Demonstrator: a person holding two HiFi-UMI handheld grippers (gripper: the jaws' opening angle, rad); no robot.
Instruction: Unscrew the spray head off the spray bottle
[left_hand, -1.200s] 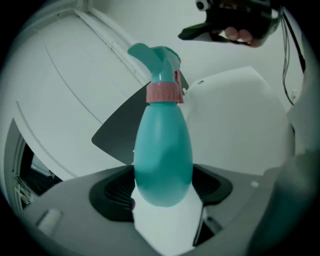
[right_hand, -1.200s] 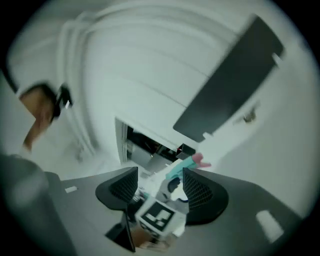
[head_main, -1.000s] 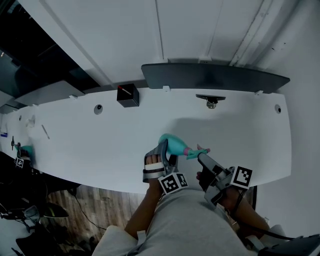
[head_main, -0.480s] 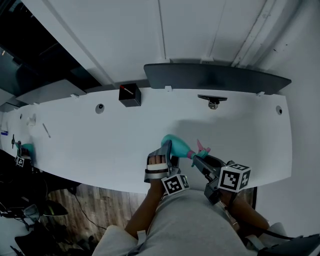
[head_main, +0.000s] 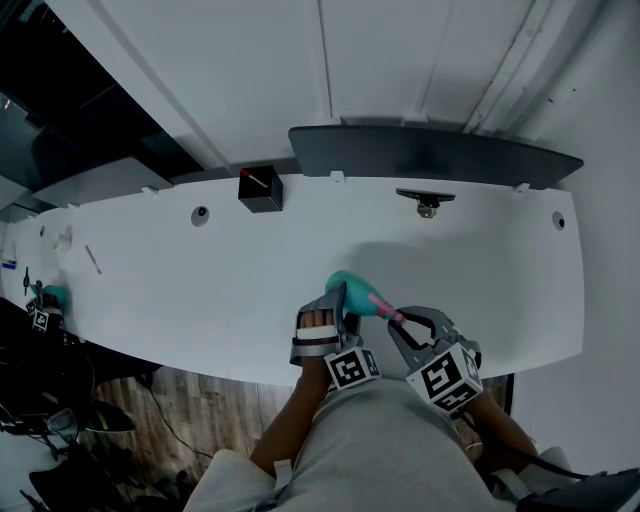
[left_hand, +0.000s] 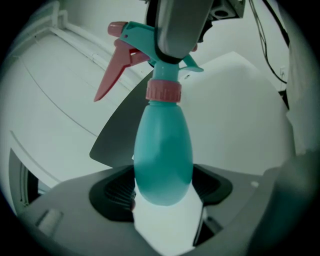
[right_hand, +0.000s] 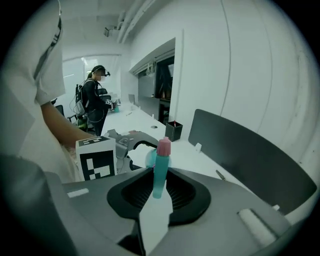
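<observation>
It looks like an open-plan office or lab workroom. A long white worktop (head_main: 180, 280) with round cable grommets (head_main: 200, 214) runs below plain white wall panels (head_main: 250, 60). It carries a dark divider screen (head_main: 430, 155) and a black pen pot (head_main: 259, 189). Farther along it stands another person (right_hand: 94, 107) in recording gear.

Your teal plastic spray bottle (left_hand: 162, 155) wears a pink ring collar (left_hand: 163, 91) at its neck, and its teal plastic spray head (left_hand: 141, 37) has a pink trigger (left_hand: 112, 71) and a pink nozzle tip (left_hand: 117, 26). Your grey left gripper (left_hand: 162, 194) has 2 black ribbed pads (left_hand: 112, 192) and a cube (head_main: 349, 368) patterned in black-and-white squares. The long flat table (head_main: 200, 270) is plain white, the small square box (head_main: 259, 189) black, the curved panel (head_main: 430, 155) dark grey, the plank floor (head_main: 190, 400) brown.
</observation>
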